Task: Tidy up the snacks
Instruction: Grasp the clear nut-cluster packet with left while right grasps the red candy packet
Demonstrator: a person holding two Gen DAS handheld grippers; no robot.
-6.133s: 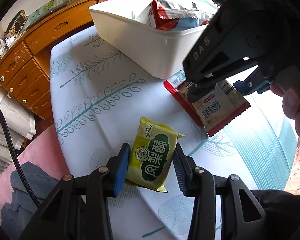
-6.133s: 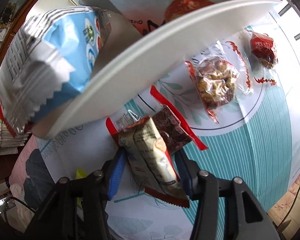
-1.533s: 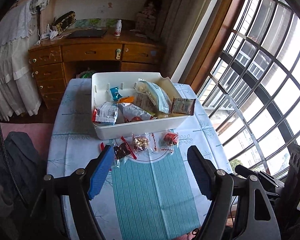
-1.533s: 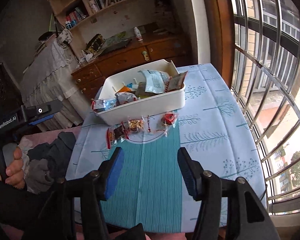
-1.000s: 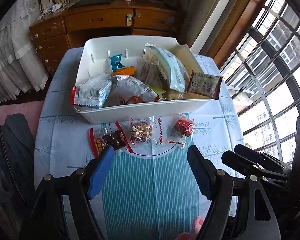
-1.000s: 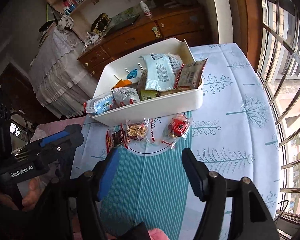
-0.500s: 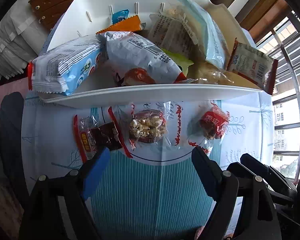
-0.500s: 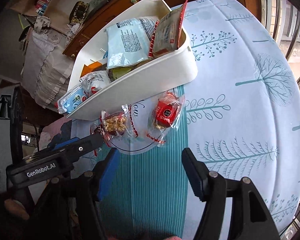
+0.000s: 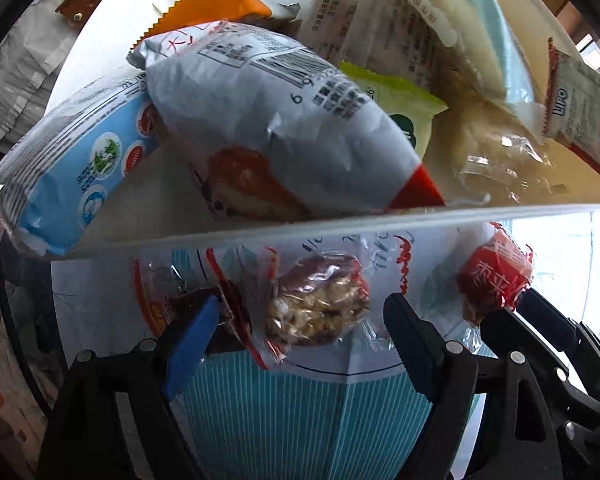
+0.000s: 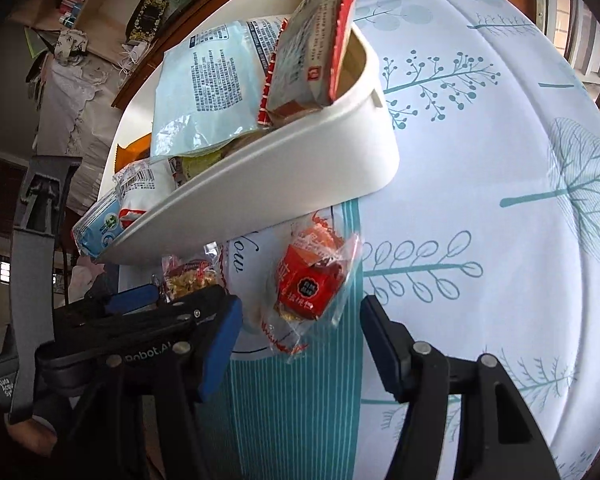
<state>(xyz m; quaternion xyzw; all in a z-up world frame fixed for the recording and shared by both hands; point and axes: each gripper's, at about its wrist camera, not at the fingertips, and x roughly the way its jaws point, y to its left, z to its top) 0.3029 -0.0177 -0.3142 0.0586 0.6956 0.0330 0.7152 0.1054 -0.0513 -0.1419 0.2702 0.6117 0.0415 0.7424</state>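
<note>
Two claws hang over snacks beside a full white bin [image 10: 284,168] on the patterned counter [image 10: 500,160]. The left claw [image 9: 300,332], its jaws just widened, stands open around a clear-wrapped nut snack [image 9: 320,304] without pressing it. The right claw [image 10: 300,332], jaws just narrowing but not gripping, brackets a red-wrapped sweet [image 10: 310,284] just in front of the bin.

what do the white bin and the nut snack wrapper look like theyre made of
Bin: likely molded plastic, matte white, with a smooth rounded rim and an even colour. Nut snack wrapper: thin clear plastic film with red printed edges; it is glossy and crinkled, and the nuts show through.
</note>
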